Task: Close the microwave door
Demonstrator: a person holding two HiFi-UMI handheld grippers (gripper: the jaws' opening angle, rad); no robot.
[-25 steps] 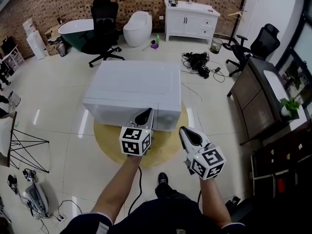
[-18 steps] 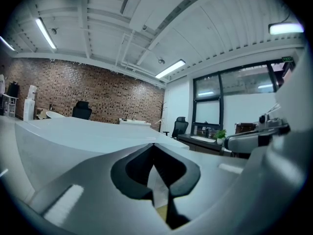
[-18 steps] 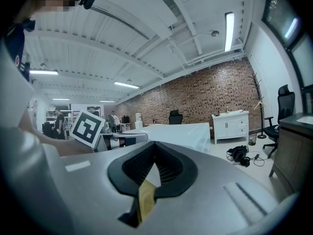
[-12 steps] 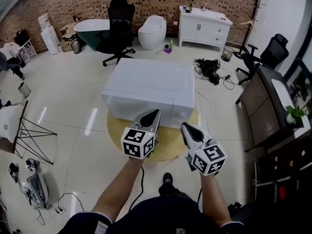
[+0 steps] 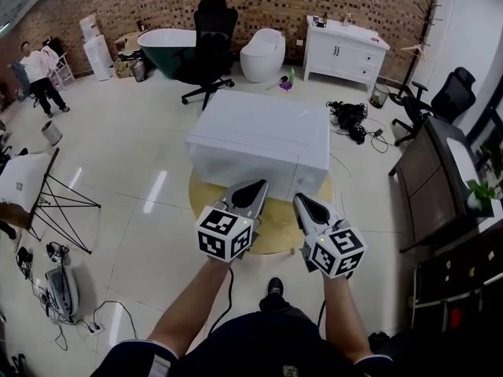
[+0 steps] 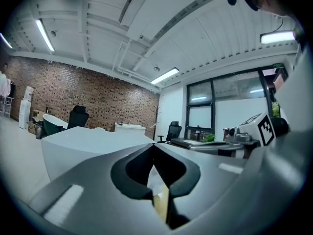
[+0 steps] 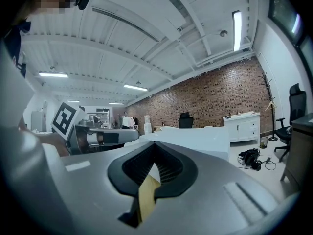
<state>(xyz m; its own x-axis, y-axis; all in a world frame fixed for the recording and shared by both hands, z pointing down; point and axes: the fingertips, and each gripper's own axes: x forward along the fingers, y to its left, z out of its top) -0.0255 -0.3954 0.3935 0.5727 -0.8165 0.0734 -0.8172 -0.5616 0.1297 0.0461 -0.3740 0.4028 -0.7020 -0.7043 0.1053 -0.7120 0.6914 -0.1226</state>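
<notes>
Since a moment ago the microwave has slid to the right in your view. It sits on the round yellow table, just past your grippers. Its door looks shut already.

Your left gripper and right gripper are pinched closed and hold nothing.

The door looks hard and smooth, so push gently on its flat front.
</notes>
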